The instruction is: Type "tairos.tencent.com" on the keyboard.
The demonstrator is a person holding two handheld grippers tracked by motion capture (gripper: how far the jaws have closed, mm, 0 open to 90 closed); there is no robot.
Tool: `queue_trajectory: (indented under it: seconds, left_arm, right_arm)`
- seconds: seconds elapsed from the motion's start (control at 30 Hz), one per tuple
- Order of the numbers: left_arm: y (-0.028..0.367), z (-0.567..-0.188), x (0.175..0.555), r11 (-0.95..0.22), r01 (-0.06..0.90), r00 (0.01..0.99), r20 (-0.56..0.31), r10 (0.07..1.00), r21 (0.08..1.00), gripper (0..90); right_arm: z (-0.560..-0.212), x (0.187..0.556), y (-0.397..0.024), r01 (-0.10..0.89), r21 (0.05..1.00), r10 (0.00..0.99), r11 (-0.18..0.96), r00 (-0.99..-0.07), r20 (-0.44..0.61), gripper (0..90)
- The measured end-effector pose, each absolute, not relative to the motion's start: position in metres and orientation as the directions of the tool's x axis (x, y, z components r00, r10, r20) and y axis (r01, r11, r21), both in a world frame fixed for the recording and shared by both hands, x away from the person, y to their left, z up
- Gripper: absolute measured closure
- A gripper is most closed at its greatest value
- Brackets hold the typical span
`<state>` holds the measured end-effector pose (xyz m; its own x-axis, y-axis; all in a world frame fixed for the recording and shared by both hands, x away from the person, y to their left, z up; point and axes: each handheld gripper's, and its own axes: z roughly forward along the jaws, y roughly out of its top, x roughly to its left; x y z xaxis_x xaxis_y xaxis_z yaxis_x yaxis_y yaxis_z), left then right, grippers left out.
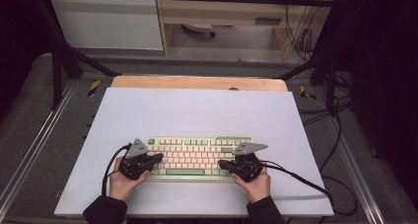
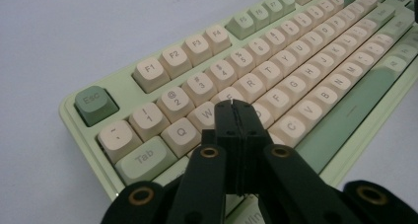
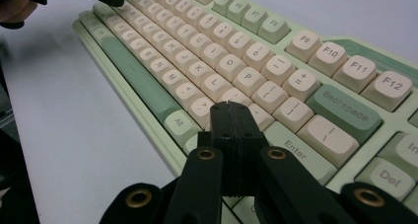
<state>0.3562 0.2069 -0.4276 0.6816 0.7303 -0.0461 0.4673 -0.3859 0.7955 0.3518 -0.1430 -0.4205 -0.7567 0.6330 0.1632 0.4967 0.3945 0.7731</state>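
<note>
- A green and cream keyboard (image 1: 194,158) is seen lying flat on a pale sheet (image 1: 197,110) that covers the desk (image 1: 197,82), near the person's edge and roughly centred.
- The left gripper (image 1: 158,158) is held over the keyboard's left end, its jaws pressed together with nothing between them.
- In the left gripper view, the closed tip (image 2: 234,105) is placed above the letter keys just below the number row, near the W and E keys; whether a key is touched cannot be told.
- The Esc key (image 2: 94,103) is seen at the keyboard's corner, well apart from that tip.
- The right gripper (image 1: 222,163) is held over the keyboard's right end, its jaws likewise closed on nothing.
- In the right gripper view, the tip (image 3: 231,107) is placed over the keys beside the Enter key (image 3: 296,152); contact cannot be judged.
- The Backspace key (image 3: 345,110) lies just beyond the Enter key.
- Each gripper is held in one hand, and a black cable (image 1: 296,177) trails from the right gripper across the sheet.
</note>
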Motion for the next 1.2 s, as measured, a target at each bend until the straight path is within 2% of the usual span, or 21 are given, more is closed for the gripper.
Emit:
queue_trajectory:
  seconds: [1.2]
  left_arm:
    - [0.2007,-0.4308,0.3573,-0.408,0.458,0.695,-0.032,0.718,0.790,90.0]
  right_arm:
    - [-0.4181,0.3507,-0.1457,0.489,0.782,0.629,0.386,-0.760,0.164,90.0]
